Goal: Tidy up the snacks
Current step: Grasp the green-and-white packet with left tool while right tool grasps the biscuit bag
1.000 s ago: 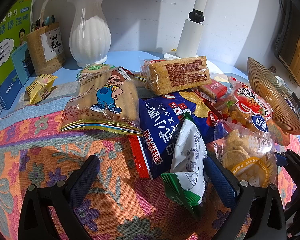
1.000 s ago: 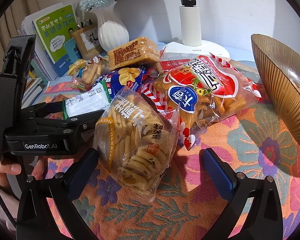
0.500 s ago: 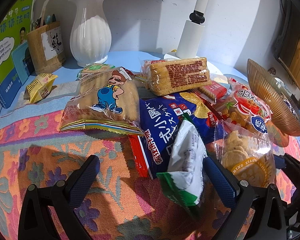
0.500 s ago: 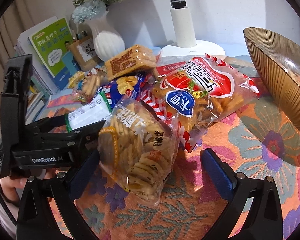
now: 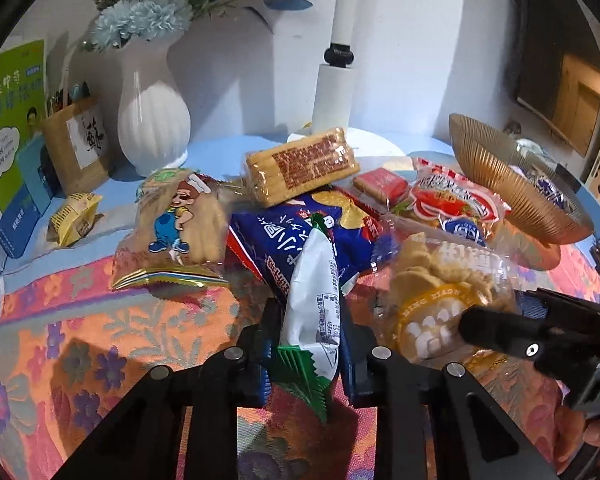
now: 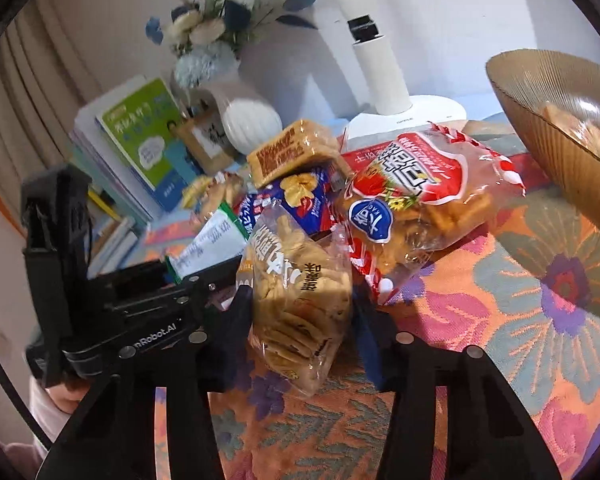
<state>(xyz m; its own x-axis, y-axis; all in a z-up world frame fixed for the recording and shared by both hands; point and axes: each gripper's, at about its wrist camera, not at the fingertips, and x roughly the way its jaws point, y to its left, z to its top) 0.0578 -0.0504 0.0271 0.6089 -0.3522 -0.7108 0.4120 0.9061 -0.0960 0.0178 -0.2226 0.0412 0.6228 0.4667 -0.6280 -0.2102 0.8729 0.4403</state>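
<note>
Left tool: fingers pressed together on a white-and-green foil snack packet, low centre of the left wrist frame, packet standing upright between the pads, its top leaning on a blue chip bag.

Right tool: clamped on a clear bag of round crackers, centre of the right wrist frame, bag tilted. Behind it, a red-and-white bag of fried snacks lies on the floral orange cloth over the surface.

Ribbed amber glass bowl at upper right, some contents inside, blurred. White fluted vase at upper left of the left wrist frame.
</note>
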